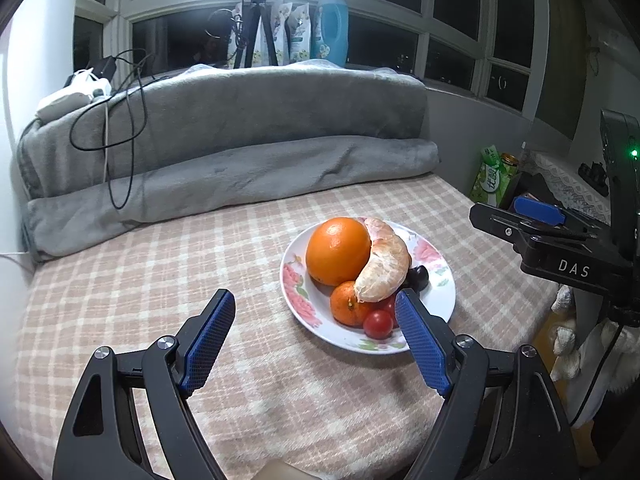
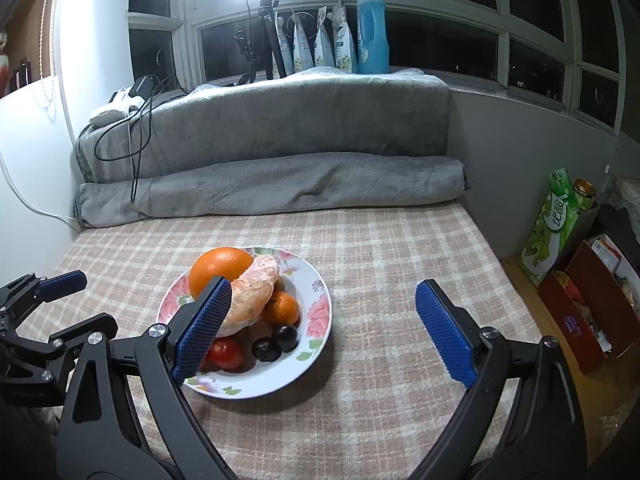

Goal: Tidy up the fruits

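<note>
Both claws spread apart, gripping nothing: left gripper low center, right gripper. Mid-frame, floral plate holding big orange, peeled citrus, mandarin, cherry tomato, dark grapes.

A folded grey blanket fills the frame's middle, black cables at its left; a blue bottle stands top centre beside a tripod.
</note>
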{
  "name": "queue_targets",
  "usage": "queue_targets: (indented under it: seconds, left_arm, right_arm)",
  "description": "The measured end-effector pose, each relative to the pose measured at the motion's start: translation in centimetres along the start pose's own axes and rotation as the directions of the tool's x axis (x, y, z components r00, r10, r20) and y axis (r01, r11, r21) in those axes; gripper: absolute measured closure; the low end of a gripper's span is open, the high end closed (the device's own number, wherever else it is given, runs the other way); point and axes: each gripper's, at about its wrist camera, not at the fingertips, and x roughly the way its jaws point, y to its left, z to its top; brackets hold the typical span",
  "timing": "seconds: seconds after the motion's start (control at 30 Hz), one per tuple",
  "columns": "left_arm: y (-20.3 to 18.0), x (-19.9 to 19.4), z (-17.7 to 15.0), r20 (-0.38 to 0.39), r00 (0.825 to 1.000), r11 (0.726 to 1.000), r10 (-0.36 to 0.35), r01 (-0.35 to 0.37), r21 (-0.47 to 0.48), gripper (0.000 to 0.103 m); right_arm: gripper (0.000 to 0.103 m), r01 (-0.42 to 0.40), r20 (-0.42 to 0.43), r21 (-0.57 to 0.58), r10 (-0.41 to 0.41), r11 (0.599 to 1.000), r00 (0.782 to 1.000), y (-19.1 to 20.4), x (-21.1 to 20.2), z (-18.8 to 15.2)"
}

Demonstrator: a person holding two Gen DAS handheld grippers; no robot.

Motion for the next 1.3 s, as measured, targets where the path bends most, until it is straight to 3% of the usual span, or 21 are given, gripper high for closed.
queue_targets:
  seconds: [0.63, 1.3]
  left_arm:
    - [0.8, -1.6, -0.2, 0.019, 0.998, 0.997, 0.052, -0.051, -0.054, 0.02]
    - [0.6, -1.7, -0.1, 0.026, 0.999, 0.998, 0.044, -0.042, -0.047, 0.02]
  right_arm:
    - [0.008, 0.011, 0.031, 0.002, -0.011, 1.0, 0.999, 0.3, -1.4, -0.3]
    - [0.008, 0.012, 0.033, -0.001, -0.012, 1.0, 0.999, 0.6, -1.6, -0.1]
